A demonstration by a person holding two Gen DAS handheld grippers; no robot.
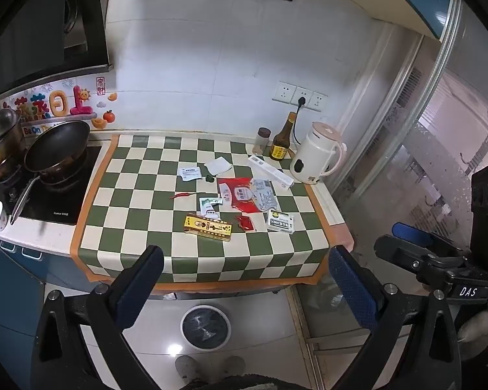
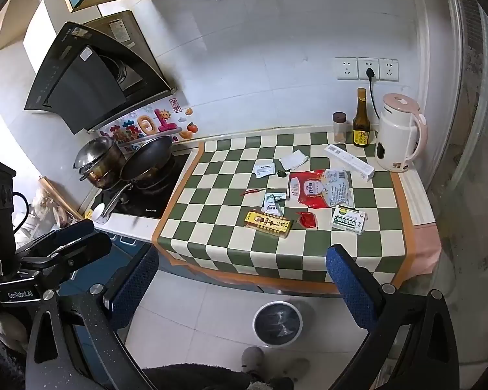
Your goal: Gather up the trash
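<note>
Litter lies spread over the green-and-cream checked counter mat (image 1: pixel 166 250): a yellow box (image 1: pixel 208 226), a small red packet (image 1: pixel 245 223), a white-green box (image 1: pixel 280 221), a red-and-clear wrapper (image 1: pixel 240 195), a long white box (image 1: pixel 269 172), paper scraps and sachets. On the floor below the counter edge stands a round white bin (image 1: pixel 206 347) with a dark liner. My left gripper (image 1: pixel 244 260) hovers open in front of the counter, above the bin. My right gripper (image 2: pixel 244 253) is also open, beside it and short of the mat (image 2: pixel 276 260). Neither holds anything.
A white-pink kettle (image 1: pixel 315 157), a brown bottle (image 1: pixel 281 144) and a spice jar (image 1: pixel 262 141) stand at the back right. A wok (image 1: pixel 57 146) and a steel pot (image 1: pixel 0 130) sit on the hob at left. A person's slippers (image 1: pixel 208 367) are near the bin.
</note>
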